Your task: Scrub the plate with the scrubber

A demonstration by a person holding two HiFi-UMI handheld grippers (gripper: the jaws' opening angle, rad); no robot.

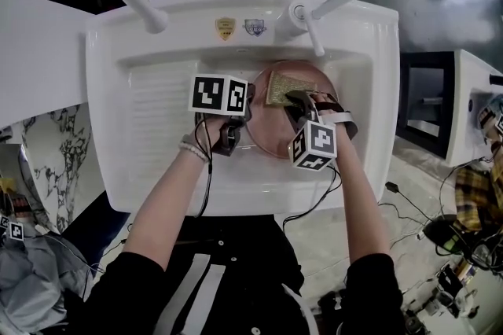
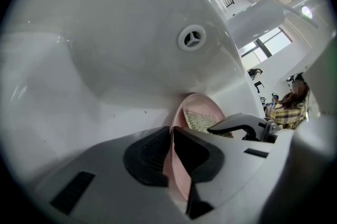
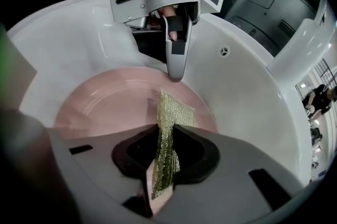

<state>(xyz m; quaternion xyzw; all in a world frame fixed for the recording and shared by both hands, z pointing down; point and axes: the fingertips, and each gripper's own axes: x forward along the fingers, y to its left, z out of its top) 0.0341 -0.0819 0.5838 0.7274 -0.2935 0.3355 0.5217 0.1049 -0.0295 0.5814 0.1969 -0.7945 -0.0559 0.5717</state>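
Plate (image 1: 271,129) and scrubber (image 1: 279,86) both gripped, centre of frame.
I find the left hand-held gripper (image 2: 171,157) closed on the plate's rim inside the sink (image 1: 157,168). The right hand-held gripper (image 3: 166,160) pinches the scrubber against the plate.

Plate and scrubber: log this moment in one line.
left gripper: shut on plate rim | right gripper: shut on scrubber | scrubber on plate, in sink

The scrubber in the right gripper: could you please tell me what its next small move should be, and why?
Probably a short sweep of the scrubber across the plate, pressed lightly. The right gripper is shut on one end of it, the free end seems to lie on the plate's face, and the left gripper clamps the plate's rim, steadying it in the sink.
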